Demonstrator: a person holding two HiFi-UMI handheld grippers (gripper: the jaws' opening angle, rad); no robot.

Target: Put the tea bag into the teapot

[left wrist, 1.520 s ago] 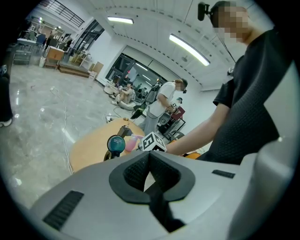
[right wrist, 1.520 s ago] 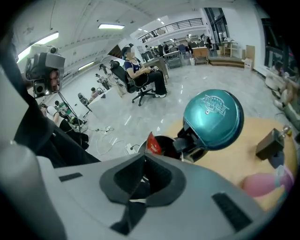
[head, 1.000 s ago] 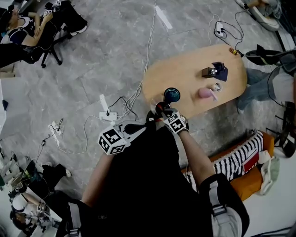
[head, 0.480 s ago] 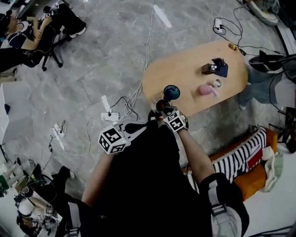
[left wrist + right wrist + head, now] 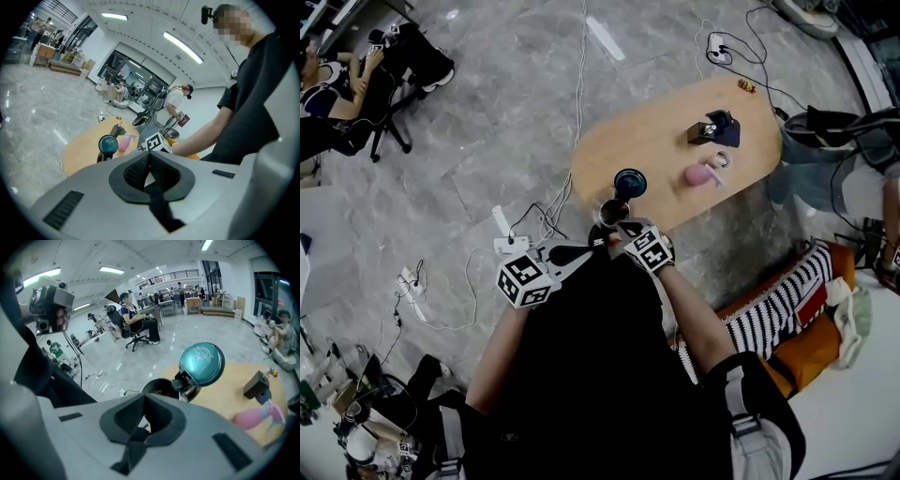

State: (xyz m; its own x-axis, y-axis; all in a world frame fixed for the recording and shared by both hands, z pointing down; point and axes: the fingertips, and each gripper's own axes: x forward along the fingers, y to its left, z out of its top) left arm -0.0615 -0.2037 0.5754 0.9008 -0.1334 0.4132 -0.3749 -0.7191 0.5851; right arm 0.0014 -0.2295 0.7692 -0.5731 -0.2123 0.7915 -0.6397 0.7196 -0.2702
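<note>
Most of teapot (image 5: 185,378) hidden behind closed right claw (image 5: 145,401)

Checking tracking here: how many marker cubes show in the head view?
2. The left cube is short of the table, toward lower left; the right cube is by the table's near edge, beside the teapot. I see none hidden.
</note>
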